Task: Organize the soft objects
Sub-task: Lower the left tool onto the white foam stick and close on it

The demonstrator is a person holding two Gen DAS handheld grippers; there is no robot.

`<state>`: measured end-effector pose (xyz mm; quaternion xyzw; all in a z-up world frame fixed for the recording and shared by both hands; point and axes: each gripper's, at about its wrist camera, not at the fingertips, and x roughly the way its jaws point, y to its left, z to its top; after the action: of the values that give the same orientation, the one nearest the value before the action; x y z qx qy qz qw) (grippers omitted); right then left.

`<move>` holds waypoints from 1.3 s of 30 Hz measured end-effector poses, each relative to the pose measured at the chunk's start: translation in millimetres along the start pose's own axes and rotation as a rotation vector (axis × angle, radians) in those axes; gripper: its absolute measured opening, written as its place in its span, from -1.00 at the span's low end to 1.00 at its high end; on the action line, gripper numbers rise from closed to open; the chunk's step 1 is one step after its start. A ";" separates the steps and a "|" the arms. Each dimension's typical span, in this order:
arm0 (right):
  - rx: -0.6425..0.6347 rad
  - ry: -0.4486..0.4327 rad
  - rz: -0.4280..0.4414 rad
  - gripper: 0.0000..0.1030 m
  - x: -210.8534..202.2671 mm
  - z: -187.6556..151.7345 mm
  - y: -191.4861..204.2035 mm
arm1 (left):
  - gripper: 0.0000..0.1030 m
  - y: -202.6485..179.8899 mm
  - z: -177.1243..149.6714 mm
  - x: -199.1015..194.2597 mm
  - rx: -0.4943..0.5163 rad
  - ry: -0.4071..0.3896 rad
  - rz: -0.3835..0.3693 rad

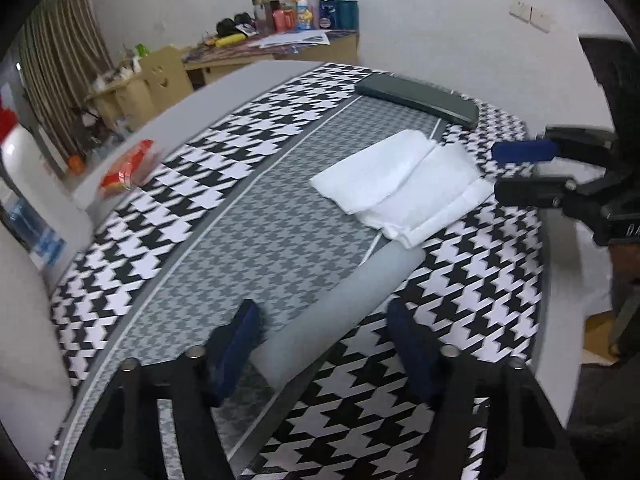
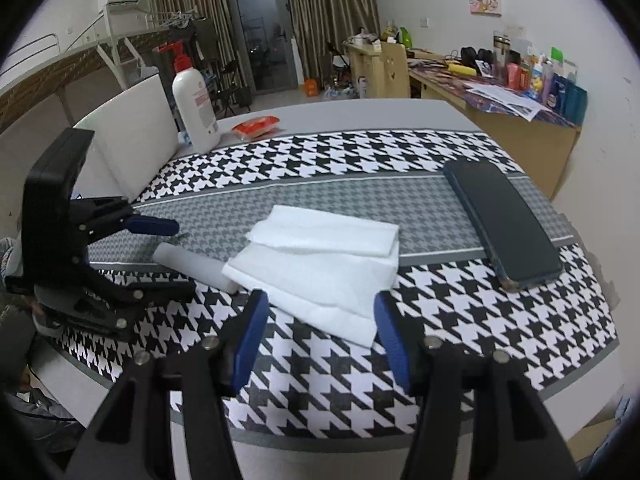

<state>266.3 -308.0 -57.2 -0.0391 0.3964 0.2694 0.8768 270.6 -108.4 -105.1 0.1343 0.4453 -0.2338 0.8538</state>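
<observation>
Right gripper (image 2: 316, 332): jaws apart, empty, just short of cloth. Left gripper (image 1: 320, 344): jaws apart astride the tube (image 1: 340, 304), pads not visibly pressing. Cloth (image 2: 320, 264): roughly folded on table mat (image 2: 480, 340), untidy; organizing apparently unfinished. Beyond: phone (image 2: 504, 220), bottle (image 2: 194, 100).

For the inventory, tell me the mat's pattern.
Black-and-white houndstooth mat, with a finer grey houndstooth band; clearest in right wrist view.

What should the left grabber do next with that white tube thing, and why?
Probably close the left gripper on the white roll. The roll lies on the patterned cloth between its open pads, one end against the folded white cloth; the pads do not look pressed on it yet, so it cannot be lifted.
</observation>
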 end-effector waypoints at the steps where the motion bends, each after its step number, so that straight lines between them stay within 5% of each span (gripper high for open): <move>1: 0.004 0.000 0.001 0.16 -0.7 -0.6 -0.7 | 0.19 1.9 0.9 1.0 -0.002 0.000 -0.016; 4: 0.018 0.003 0.001 0.16 -2.1 -2.2 -2.6 | 0.13 6.7 2.6 4.0 0.010 -0.013 -0.036; 12: 0.027 0.001 0.003 0.16 -7.7 -3.3 -2.2 | -0.50 -4.1 1.5 -2.0 0.044 -0.002 -0.026; 16: 0.028 -0.010 -0.002 0.16 -12.3 -2.4 -3.0 | -0.95 0.9 -0.5 -20.7 -0.064 -0.043 -0.016; 25: -0.007 -0.016 0.009 0.16 -6.2 6.0 3.3 | -0.94 -14.4 -9.1 -47.5 -0.150 -0.113 -0.011; 27: -0.009 -0.013 0.017 0.16 -5.1 6.2 4.6 | -0.80 -17.5 -9.3 -44.6 -0.145 -0.096 -0.013; 30: -0.016 -0.015 0.017 0.16 -5.4 5.6 6.0 | 0.18 -23.6 -9.7 -36.6 -0.143 -0.068 0.024; 37: -0.005 -0.006 0.010 0.16 -2.6 5.7 3.1 | 0.21 -33.9 -12.0 -19.3 -0.143 -0.036 0.038; 39: -0.008 -0.006 0.005 0.16 -1.8 6.3 3.8 | 0.01 -37.3 -11.9 -13.6 -0.144 -0.022 0.041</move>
<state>267.7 -303.8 -51.1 -0.0409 0.3926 0.2733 0.8772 236.3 -131.3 -101.5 0.0792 0.4485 -0.1851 0.8708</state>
